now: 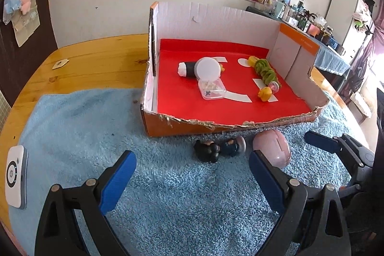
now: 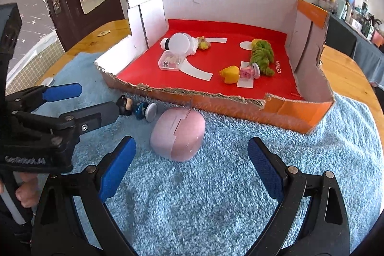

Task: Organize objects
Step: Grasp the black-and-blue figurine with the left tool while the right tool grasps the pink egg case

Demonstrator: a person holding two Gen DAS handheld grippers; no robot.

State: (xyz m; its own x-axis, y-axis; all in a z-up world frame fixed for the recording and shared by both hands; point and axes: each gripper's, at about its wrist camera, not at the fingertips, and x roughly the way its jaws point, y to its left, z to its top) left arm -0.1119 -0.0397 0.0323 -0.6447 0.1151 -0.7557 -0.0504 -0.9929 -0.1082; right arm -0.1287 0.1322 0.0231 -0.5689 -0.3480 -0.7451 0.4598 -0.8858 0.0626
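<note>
I see a wooden table covered mostly by a blue towel. On its bare wood at upper left lies a small white tag; a white device sits at the left edge, half on the towel.

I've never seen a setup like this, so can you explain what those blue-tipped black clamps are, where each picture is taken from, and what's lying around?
A person holds one hand-held gripper in each hand; a camera on each looks along its two blue-padded fingers. One picture comes from the left hand-held gripper, the other from the right hand-held gripper. Both are open and hold nothing. On the blue towel lie a pink case and a small dark figurine, in front of a cardboard box with a red floor, which holds small toys and a clear container.
</note>
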